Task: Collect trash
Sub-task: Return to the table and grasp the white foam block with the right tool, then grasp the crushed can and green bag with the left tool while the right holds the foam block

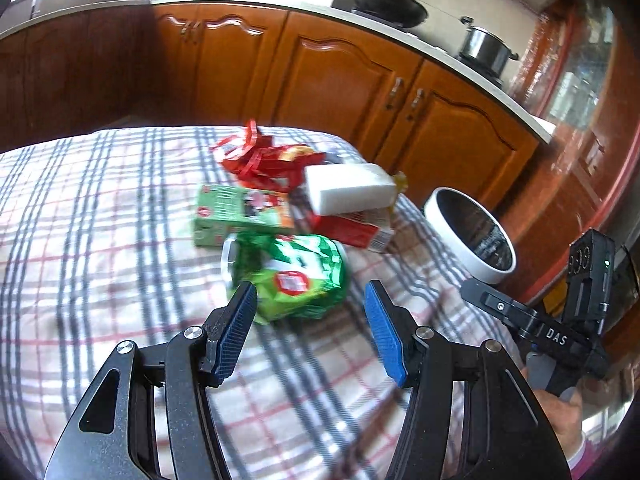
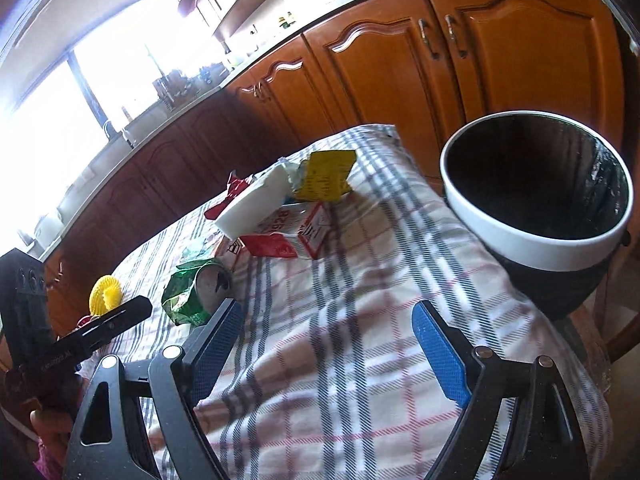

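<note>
Trash sits bunched mid-tabletop (image 1: pixel 80 216), prob. so both claws can reach it: green wrapper (image 1: pixel 304 280) nearest, green carton (image 1: pixel 240 216) behind, white block (image 1: pixel 348 188) resting on a red-white box (image 1: pixel 356 232), red wrapper (image 1: pixel 260 156) at the back. Bin (image 2: pixel 536 236), black liner, white rim, stands just beside the tabletop's edge, likely for short drops. Left claw (image 1: pixel 312 332) is half open, empty, aimed at the green wrapper. Right claw (image 2: pixel 328 344) is wide open, empty. Plaid cloth covers the surface; wood cabinets (image 1: pixel 340 76) and a counter w/ pots lie beyond.
</note>
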`<act>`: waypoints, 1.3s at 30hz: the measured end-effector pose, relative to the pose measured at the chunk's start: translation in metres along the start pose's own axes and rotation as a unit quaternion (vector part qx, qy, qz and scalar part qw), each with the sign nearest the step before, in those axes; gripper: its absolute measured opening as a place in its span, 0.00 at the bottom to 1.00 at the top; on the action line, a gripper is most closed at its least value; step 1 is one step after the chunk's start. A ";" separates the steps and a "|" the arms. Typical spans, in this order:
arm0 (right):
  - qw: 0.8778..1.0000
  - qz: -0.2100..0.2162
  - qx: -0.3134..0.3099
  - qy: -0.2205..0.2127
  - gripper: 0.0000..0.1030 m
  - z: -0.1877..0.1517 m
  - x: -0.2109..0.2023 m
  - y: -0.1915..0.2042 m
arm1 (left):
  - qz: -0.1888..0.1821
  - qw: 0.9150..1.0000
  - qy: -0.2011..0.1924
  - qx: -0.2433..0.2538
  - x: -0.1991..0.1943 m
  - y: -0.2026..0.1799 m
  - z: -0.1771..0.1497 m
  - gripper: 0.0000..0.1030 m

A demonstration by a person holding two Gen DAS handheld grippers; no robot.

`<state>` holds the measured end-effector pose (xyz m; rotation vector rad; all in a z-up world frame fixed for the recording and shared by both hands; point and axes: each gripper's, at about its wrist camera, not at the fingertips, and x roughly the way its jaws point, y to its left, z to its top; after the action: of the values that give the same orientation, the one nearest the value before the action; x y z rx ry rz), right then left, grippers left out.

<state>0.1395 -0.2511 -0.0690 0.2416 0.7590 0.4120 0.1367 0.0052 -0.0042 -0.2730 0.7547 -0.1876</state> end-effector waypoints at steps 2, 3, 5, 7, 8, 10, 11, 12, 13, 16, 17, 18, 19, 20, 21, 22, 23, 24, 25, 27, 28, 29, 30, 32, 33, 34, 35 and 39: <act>1.000 0.001 -0.004 0.004 0.85 0.001 0.005 0.003 | 0.005 1.000 -0.002 -0.006 0.000 0.006 0.002 0.55; 1.000 0.003 -0.005 0.006 0.85 0.001 0.007 0.004 | 0.008 1.000 -0.003 -0.008 0.000 0.008 0.003 0.55; 1.000 0.006 -0.006 0.010 0.85 0.002 0.011 0.006 | 0.015 1.000 -0.001 -0.009 0.004 0.013 0.006 0.55; 1.000 0.006 -0.009 0.012 0.85 0.004 0.015 0.009 | 0.017 1.000 0.000 -0.012 0.007 0.018 0.009 0.55; 1.000 0.007 -0.011 0.013 0.84 0.006 0.018 0.011 | 0.017 1.000 0.002 -0.012 0.010 0.020 0.010 0.55; 1.000 0.008 -0.015 0.015 0.81 0.009 0.023 0.013 | 0.021 1.000 0.004 -0.015 0.015 0.024 0.013 0.55; 1.000 0.008 -0.016 0.017 0.80 0.012 0.027 0.014 | 0.021 1.000 0.007 -0.017 0.019 0.026 0.015 0.55; 1.000 0.008 -0.016 0.019 0.78 0.015 0.032 0.015 | 0.021 1.000 0.011 -0.019 0.023 0.029 0.017 0.55; 1.000 0.008 -0.016 0.021 0.75 0.018 0.036 0.015 | 0.020 0.999 0.013 -0.022 0.026 0.032 0.019 0.55; 0.999 0.009 -0.014 0.027 0.68 0.027 0.050 0.016 | 0.021 0.999 0.022 -0.028 0.035 0.038 0.021 0.55; 0.999 0.011 -0.012 0.029 0.67 0.031 0.055 0.015 | 0.018 0.999 0.025 -0.030 0.038 0.040 0.022 0.54; 0.999 0.012 -0.009 0.032 0.63 0.034 0.061 0.015 | 0.014 0.999 0.028 -0.030 0.040 0.040 0.022 0.54; 0.999 0.013 -0.008 0.033 0.60 0.036 0.065 0.015 | 0.011 0.999 0.031 -0.029 0.042 0.041 0.022 0.54; 0.999 0.013 -0.008 0.035 0.58 0.040 0.070 0.015 | 0.009 0.999 0.033 -0.029 0.043 0.041 0.022 0.54; 0.999 0.014 -0.007 0.037 0.54 0.043 0.075 0.015 | 0.005 0.999 0.035 -0.028 0.044 0.040 0.022 0.53; 0.999 0.016 -0.005 0.039 0.51 0.045 0.078 0.014 | 0.001 0.999 0.037 -0.025 0.046 0.040 0.022 0.48; 0.999 0.020 -0.001 0.041 0.50 0.047 0.082 0.014 | -0.001 0.999 0.041 -0.022 0.048 0.039 0.021 0.45; 0.999 0.022 0.001 0.043 0.49 0.049 0.086 0.013 | -0.003 0.999 0.045 -0.019 0.050 0.038 0.021 0.38; 0.999 0.022 0.002 0.044 0.48 0.051 0.089 0.013 | -0.005 0.999 0.049 -0.017 0.052 0.037 0.020 0.31; 0.998 0.025 0.006 0.048 0.40 0.054 0.095 0.012 | -0.009 0.998 0.053 -0.013 0.055 0.036 0.020 0.27; 0.998 0.033 0.009 0.050 0.32 0.054 0.096 0.012 | -0.011 0.999 0.051 -0.011 0.054 0.035 0.019 0.23; 0.998 0.038 0.010 0.050 0.30 0.054 0.096 0.012 | -0.011 0.999 0.049 -0.008 0.053 0.034 0.019 0.17; 0.998 0.030 0.004 0.047 0.16 0.054 0.094 0.013 | -0.013 0.999 0.048 -0.007 0.052 0.033 0.019 0.13; 0.998 0.034 -0.003 0.043 0.15 0.053 0.088 0.015 | -0.020 0.999 0.046 -0.005 0.050 0.030 0.019 0.12; 0.998 0.035 -0.006 0.042 0.14 0.051 0.083 0.016 | -0.020 0.999 0.044 -0.002 0.048 0.029 0.019 0.11; 0.999 0.035 -0.009 0.040 0.13 0.050 0.080 0.017 | -0.021 0.999 0.041 0.003 0.046 0.026 0.017 0.11; 0.999 0.035 -0.012 0.038 0.13 0.047 0.075 0.018 | -0.023 0.999 0.038 0.007 0.042 0.023 0.016 0.10; 0.999 0.027 -0.008 0.025 0.12 0.037 0.053 0.013 | -0.033 0.999 0.026 0.017 0.028 0.011 0.014 0.07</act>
<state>0.1969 -0.2186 -0.0707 0.2374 0.7986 0.4775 0.1675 0.0111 -0.0157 -0.2615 0.7929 -0.2707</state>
